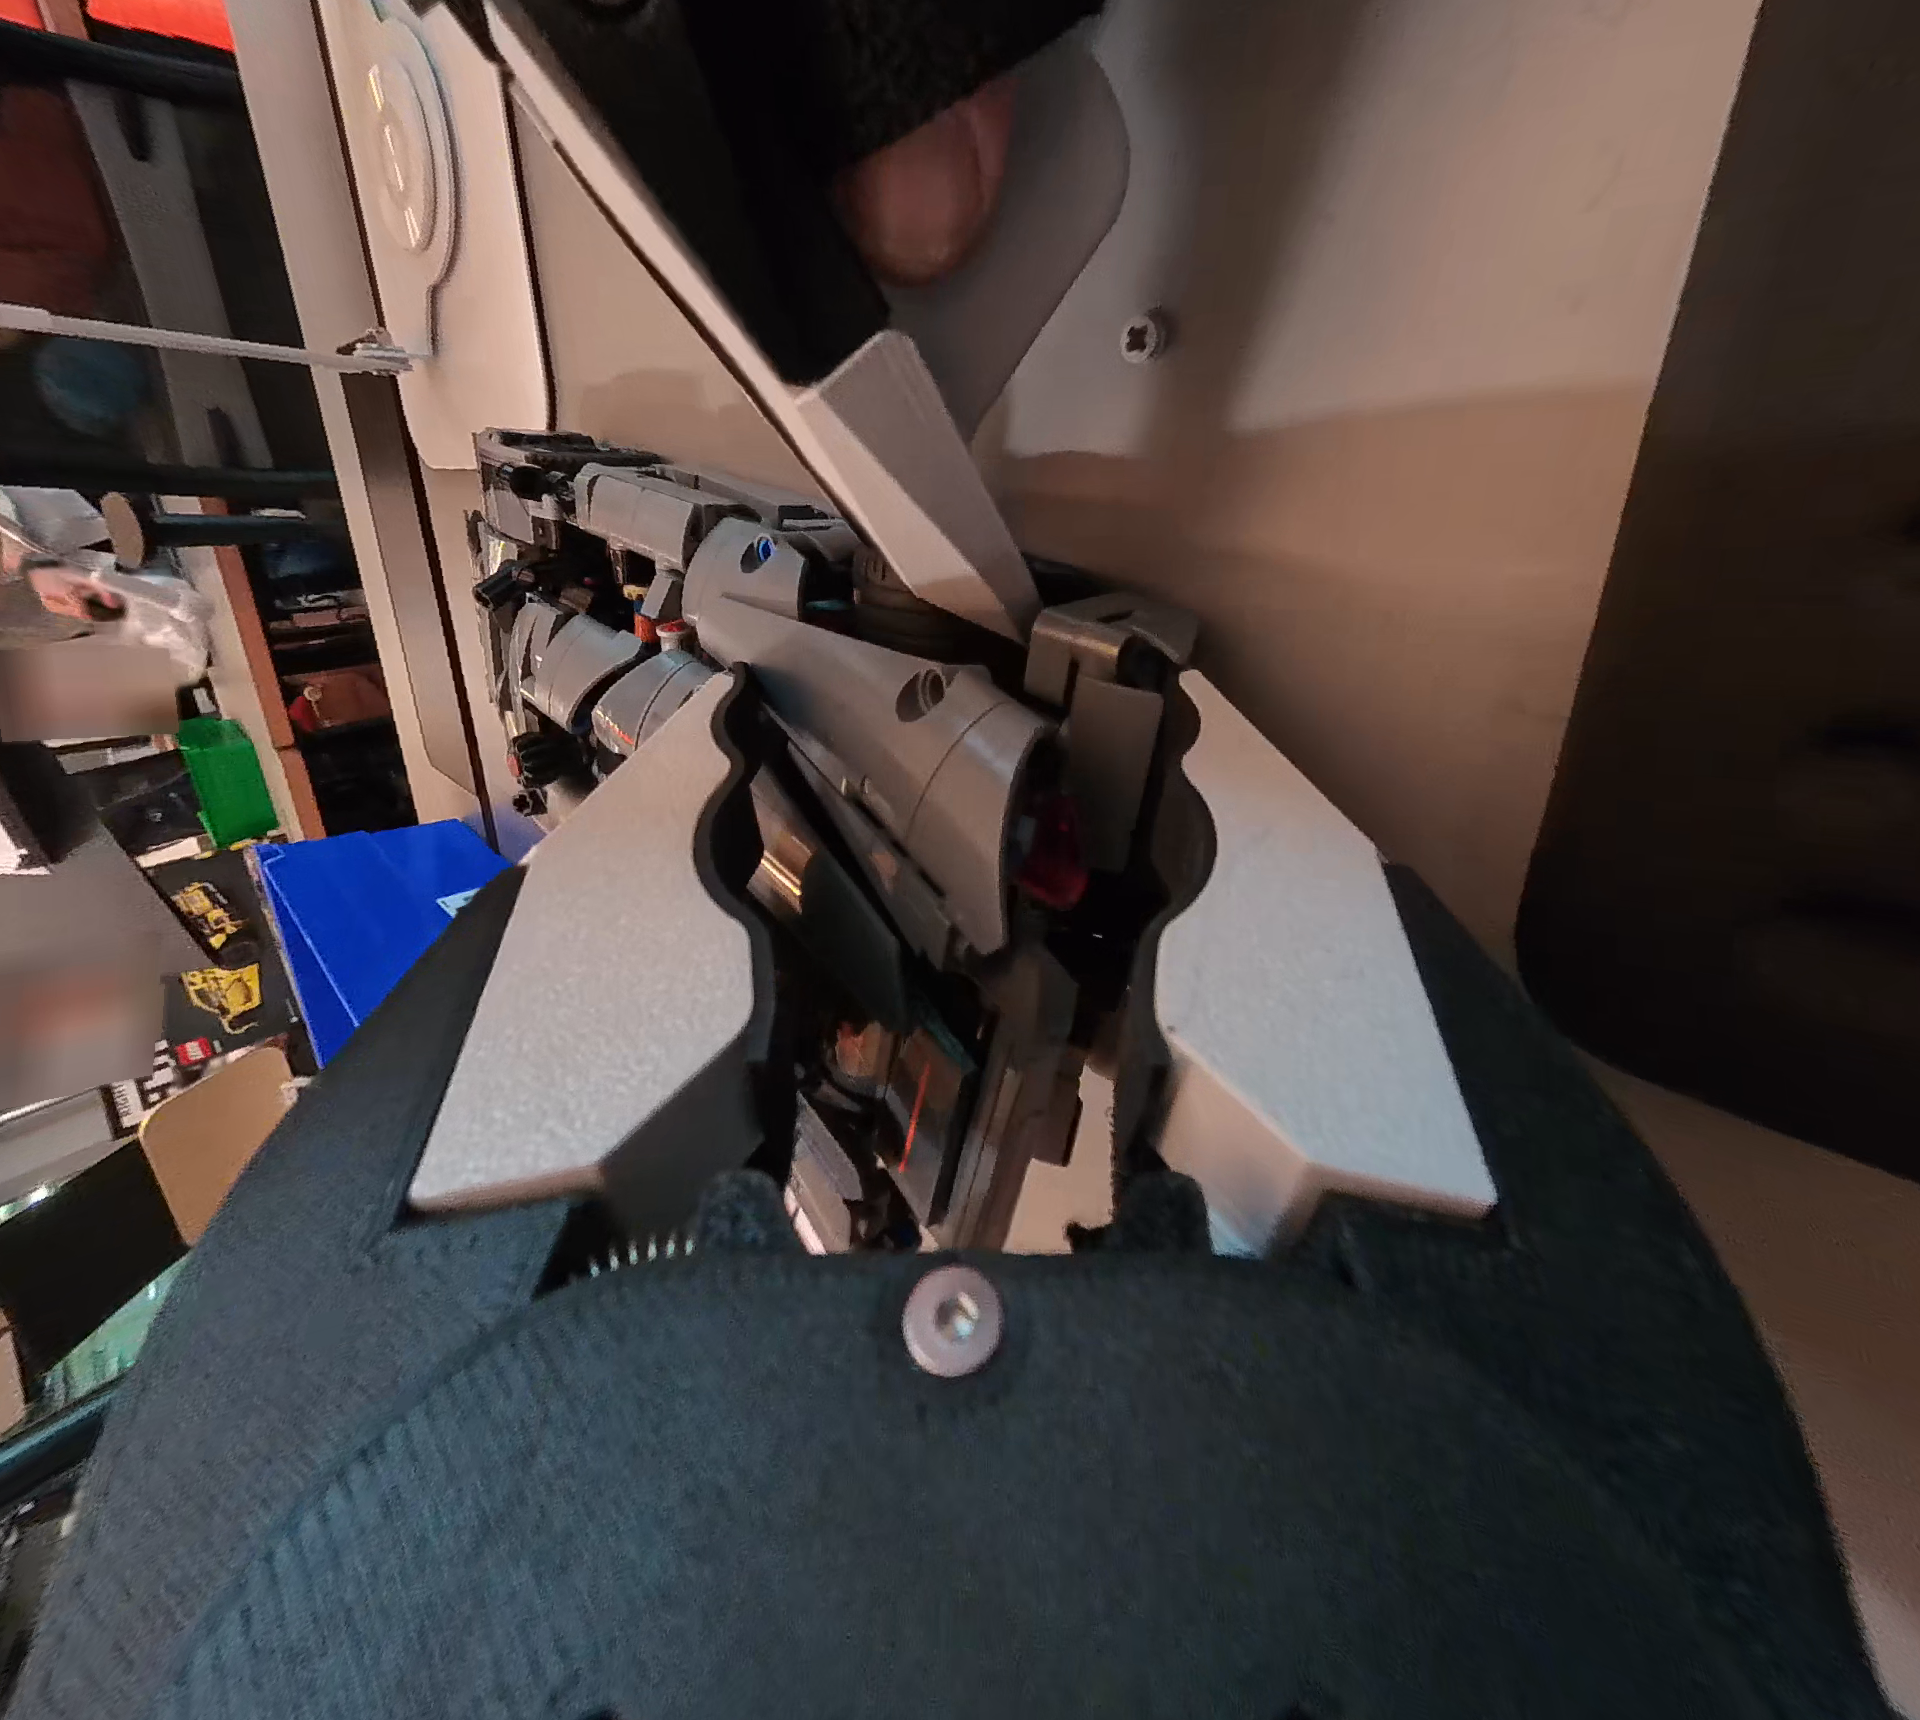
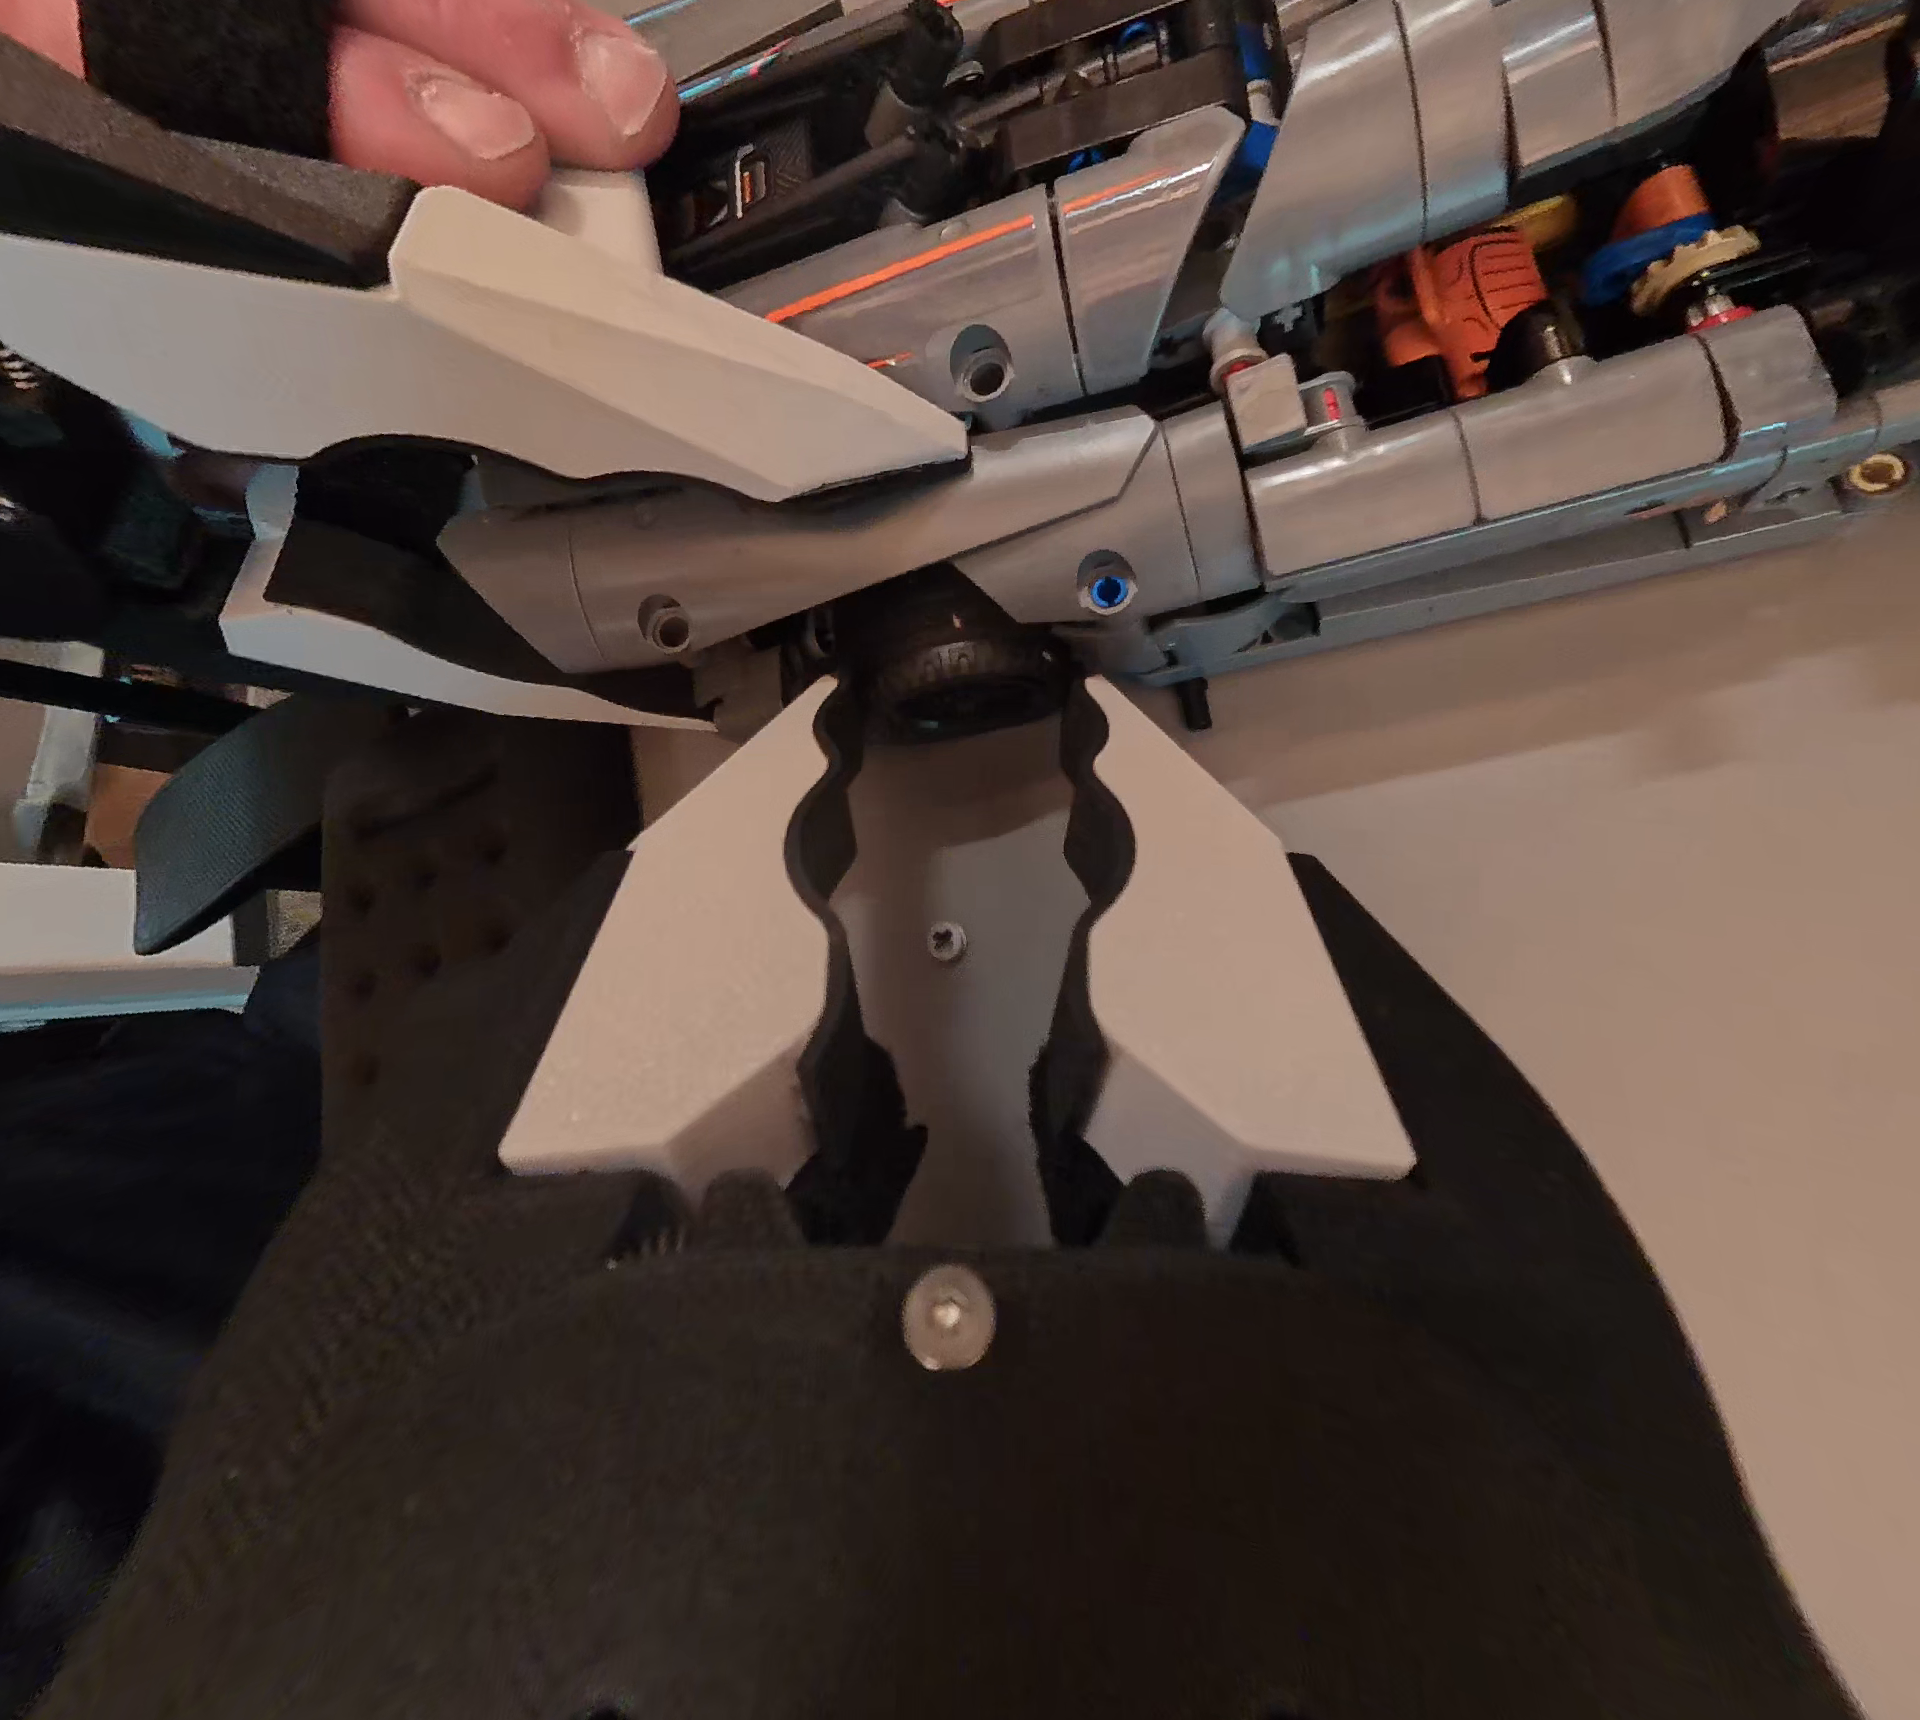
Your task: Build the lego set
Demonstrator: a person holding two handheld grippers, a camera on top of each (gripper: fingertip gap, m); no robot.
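The grey lego car (image 2: 1195, 382) lies on its side on the tabletop (image 2: 1558, 943), long axis running left to right across the right wrist view. Its dark wheel (image 2: 956, 668) sits directly ahead of the right hand-held gripper (image 2: 956, 714), whose fingers stand apart at either side of the wheel (whether they touch it I cannot tell). The left hand-held gripper (image 1: 956, 714) is clamped on the car's front end, steadying it. The body looks mostly built: silver panels, orange stripes, exposed black and blue mechanism, orange parts rearward.
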